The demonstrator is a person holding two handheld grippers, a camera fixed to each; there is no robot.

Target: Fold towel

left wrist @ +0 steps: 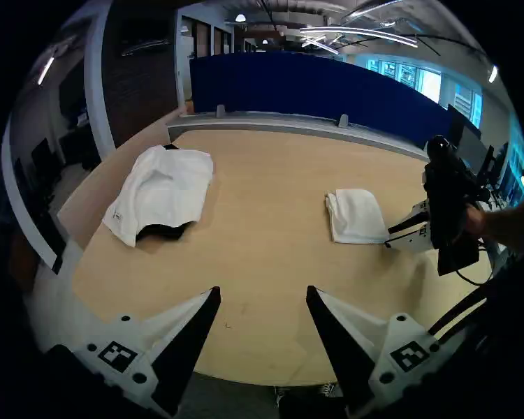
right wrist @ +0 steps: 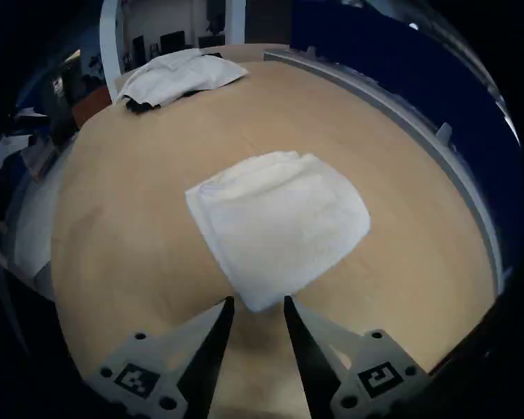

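Seemingly towel (right wrist: 279,223) corner between right tongs (right wrist: 256,302) (contact unclear).

1 towel (right wrist: 279,220), 1 cloth heap (right wrist: 182,77), 1 tbl (right wrist: 122,209), L tongs (left wrist: 263,288), R tongs (right wrist: 257,299) (2)

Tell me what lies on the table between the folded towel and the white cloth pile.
Nothing: the table between the folded towel and the white cloth pile is bare wood, seen in both the left and right gripper views.
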